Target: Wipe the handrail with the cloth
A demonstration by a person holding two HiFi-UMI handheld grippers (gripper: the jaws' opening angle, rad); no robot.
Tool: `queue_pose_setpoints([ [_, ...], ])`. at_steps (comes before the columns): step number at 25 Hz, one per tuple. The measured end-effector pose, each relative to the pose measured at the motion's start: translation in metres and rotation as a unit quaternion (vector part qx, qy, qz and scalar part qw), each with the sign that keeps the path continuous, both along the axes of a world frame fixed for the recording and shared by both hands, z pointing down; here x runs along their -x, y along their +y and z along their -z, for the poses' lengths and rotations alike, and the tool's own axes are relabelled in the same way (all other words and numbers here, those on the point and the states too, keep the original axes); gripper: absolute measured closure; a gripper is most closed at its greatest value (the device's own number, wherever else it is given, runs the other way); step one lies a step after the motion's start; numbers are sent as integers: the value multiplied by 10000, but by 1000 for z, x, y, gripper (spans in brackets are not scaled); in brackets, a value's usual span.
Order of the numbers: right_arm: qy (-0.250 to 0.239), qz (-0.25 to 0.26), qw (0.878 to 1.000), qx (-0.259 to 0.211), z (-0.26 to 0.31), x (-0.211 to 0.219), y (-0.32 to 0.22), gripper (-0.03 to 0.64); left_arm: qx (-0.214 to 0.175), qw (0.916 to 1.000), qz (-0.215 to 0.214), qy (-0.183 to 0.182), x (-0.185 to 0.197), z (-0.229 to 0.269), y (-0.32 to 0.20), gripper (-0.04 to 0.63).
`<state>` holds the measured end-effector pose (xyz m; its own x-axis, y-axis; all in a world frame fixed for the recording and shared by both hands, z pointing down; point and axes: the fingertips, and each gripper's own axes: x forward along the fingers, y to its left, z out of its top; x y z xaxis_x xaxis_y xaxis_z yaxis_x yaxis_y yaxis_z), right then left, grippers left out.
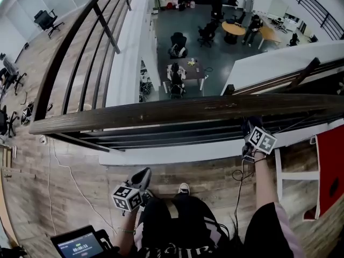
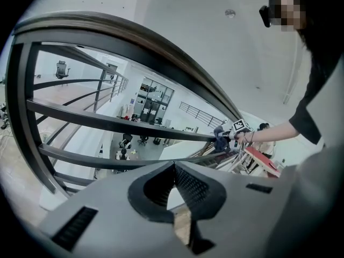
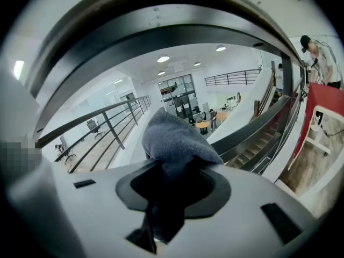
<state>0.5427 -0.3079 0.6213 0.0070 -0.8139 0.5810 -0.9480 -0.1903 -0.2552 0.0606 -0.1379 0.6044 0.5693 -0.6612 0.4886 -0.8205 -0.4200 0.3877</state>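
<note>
The dark wooden handrail [image 1: 177,110] runs across the head view, with horizontal metal bars [image 1: 177,136] under it. My right gripper [image 1: 250,126] is up against the rail's near lower edge, right of centre. It is shut on a blue-grey cloth [image 3: 174,138], which bunches out of the jaws just beneath the handrail [image 3: 161,34]. My left gripper [image 1: 144,174] hangs low near my legs, well below the rail, shut with nothing in it. From the left gripper [image 2: 174,165] the handrail [image 2: 145,39] arcs overhead, and the cloth [image 2: 220,138] shows far off at the right gripper.
Beyond the railing is a drop to a lower floor with desks and chairs [image 1: 180,71]. A red board [image 1: 329,171] on a white frame [image 1: 293,175] stands at my right. A device with a screen [image 1: 79,245] sits at the lower left, and a cable [image 1: 70,176] lies on the wooden floor.
</note>
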Motion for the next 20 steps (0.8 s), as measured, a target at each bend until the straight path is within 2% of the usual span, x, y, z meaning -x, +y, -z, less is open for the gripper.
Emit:
queue_pose_setpoints([
  [4,-338,-12,9994,28,-12,24,23,512,-42,10000,62,51,4,-5,2,594],
  [13,-458,716,9942,663,-74,119,74,512,-143,9998,120,40,19,-27,20,594],
  [15,-452,899,9921,746,-77,153,80,512,-149,9998,92,74,29,-28,26,594],
  [20,-447,1313,9860,931,-66,276,89,512,-154,9998,-79,106,96,-13,34,594],
])
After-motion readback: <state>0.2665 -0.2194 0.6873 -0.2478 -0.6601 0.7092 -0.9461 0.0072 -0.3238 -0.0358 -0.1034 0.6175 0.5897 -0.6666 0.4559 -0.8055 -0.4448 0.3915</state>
